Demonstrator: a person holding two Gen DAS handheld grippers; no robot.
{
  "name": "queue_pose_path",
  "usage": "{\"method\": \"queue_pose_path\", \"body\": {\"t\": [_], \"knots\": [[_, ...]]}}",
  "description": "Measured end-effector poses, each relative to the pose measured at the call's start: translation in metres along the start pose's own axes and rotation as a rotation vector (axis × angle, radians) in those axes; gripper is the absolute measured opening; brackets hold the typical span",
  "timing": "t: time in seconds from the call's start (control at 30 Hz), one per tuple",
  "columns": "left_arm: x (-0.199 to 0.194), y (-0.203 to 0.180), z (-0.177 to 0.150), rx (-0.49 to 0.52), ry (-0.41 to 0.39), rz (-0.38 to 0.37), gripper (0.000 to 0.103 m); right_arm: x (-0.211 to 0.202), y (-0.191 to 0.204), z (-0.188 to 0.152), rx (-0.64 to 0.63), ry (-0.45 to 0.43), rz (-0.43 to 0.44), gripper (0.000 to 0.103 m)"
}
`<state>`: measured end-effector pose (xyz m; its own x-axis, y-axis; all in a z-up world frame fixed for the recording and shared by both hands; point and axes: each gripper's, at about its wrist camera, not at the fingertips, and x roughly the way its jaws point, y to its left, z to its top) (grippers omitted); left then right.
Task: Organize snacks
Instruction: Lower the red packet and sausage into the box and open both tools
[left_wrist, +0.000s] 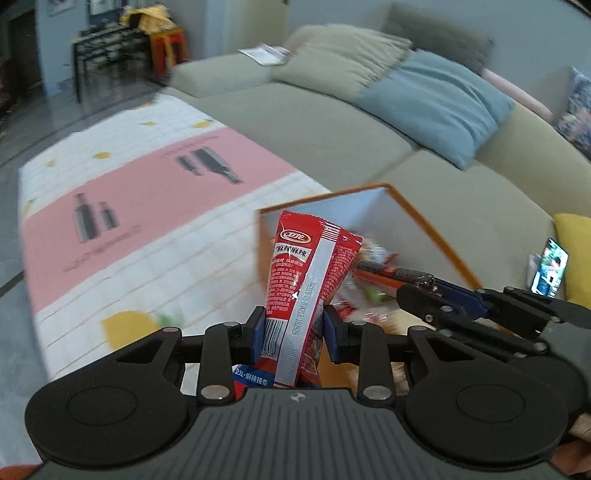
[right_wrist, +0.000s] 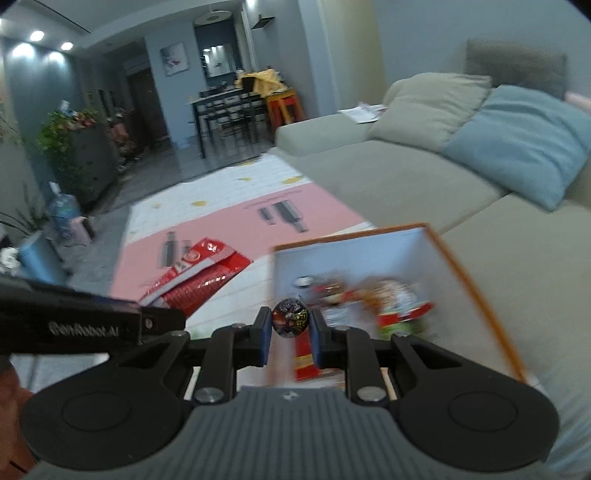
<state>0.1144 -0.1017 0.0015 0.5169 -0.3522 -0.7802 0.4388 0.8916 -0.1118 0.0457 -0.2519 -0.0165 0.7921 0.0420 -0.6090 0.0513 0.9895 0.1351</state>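
Left gripper (left_wrist: 293, 334): pads closed on red snack packet (left_wrist: 308, 273), held upright above box rim. Right gripper (right_wrist: 288, 332): pads closed on dark sausage stick (right_wrist: 290, 318), seen end-on, above box. Orange-rimmed box (left_wrist: 432, 229): on floor against grey sofa (left_wrist: 332, 125), snacks heaped inside. Patterned mat (left_wrist: 147, 206): beside box.
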Motion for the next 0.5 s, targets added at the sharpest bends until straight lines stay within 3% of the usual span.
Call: {"method": "queue_pose_path", "body": {"t": [0.27,0.5], "knots": [[0.055,-0.058,0.029,0.086,0.097,-0.019,0.036,0.038,-0.066,0.004,0.031,0.132,-0.123,0.019],[0.095,-0.083,0.03,0.151,0.184,0.03,0.037,0.062,-0.093,-0.005,0.109,0.22,-0.133,0.019]]}}
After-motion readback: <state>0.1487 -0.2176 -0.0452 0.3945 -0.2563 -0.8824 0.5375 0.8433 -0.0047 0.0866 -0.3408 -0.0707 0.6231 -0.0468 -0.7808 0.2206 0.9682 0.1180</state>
